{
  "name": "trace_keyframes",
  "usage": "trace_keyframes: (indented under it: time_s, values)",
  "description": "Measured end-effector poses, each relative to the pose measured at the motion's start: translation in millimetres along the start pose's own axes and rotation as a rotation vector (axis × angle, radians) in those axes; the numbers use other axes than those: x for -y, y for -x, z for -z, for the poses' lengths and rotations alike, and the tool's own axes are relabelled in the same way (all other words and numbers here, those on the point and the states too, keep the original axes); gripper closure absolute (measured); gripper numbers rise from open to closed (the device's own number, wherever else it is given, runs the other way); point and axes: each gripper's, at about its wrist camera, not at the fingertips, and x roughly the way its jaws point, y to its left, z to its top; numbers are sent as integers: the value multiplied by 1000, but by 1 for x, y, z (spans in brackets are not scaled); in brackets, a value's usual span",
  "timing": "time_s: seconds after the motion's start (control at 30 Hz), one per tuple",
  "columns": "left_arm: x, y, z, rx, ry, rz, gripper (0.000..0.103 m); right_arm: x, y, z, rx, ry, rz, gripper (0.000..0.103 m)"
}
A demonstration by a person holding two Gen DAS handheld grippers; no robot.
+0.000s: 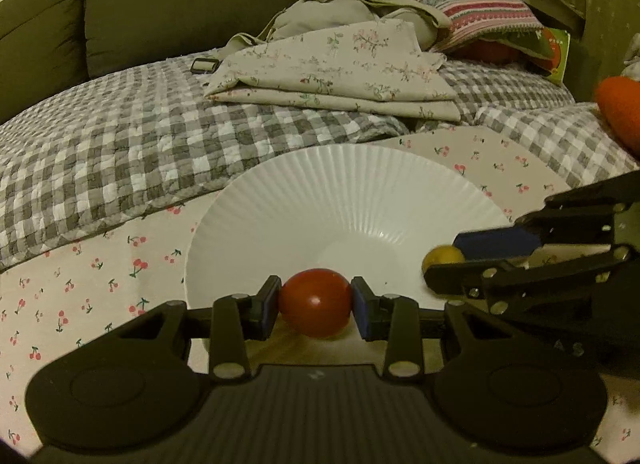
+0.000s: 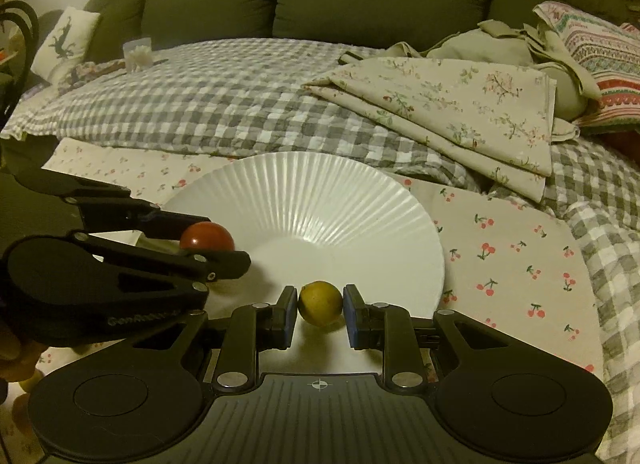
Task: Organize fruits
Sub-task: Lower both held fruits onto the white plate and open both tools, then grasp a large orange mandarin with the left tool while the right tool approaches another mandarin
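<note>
Two fruits ride over the white plate (image 1: 340,192). Left view: left gripper (image 1: 315,304) clamps a red fruit (image 1: 314,302) at six o'clock. Right view: right gripper (image 2: 320,306) pinches a yellow fruit (image 2: 320,303) at the plate's six o'clock rim; lower both gently before letting go.

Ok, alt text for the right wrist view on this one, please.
The right tool grips a small yellow fruit over the near edge of a white ribbed plate. On the left, the left tool holds a red fruit at the plate's rim; a bed with checked and floral bedding lies behind.
</note>
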Motion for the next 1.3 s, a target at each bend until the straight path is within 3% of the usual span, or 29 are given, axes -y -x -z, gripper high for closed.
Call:
trace_keyframes:
  time_s: [0.07, 0.2, 0.27, 0.33, 0.4, 0.7, 0.93, 1.13, 1.3]
  values:
    - [-1, 0, 1, 6, -2, 2, 66, 1, -1, 0, -4, -11, 2, 74]
    - [-6, 3, 0, 1, 18, 10, 66, 5, 2, -1, 0, -44, 4, 57]
    - [-8, 6, 0, -1, 27, 15, 56, 7, 5, -2, 3, -56, 4, 54]
    - [-9, 13, 1, 20, 25, 3, 37, 7, 8, -2, 5, -61, 6, 53]
    - [-12, 21, 2, 38, 34, 3, 33, 7, 12, -2, 6, -73, 10, 53]
    - [-29, 75, 6, 44, 82, -30, 29, 0, 42, -5, 4, -118, 19, 50]
    - [-53, 141, 17, 39, 170, -113, 23, -28, 81, -7, -2, -97, 15, 43]
    - [-74, 200, 42, 43, 221, -199, 15, -68, 124, -4, -10, -104, -28, 37]
    - [-96, 235, 73, 39, 272, -257, 15, -91, 155, 7, -11, -139, -74, 35]
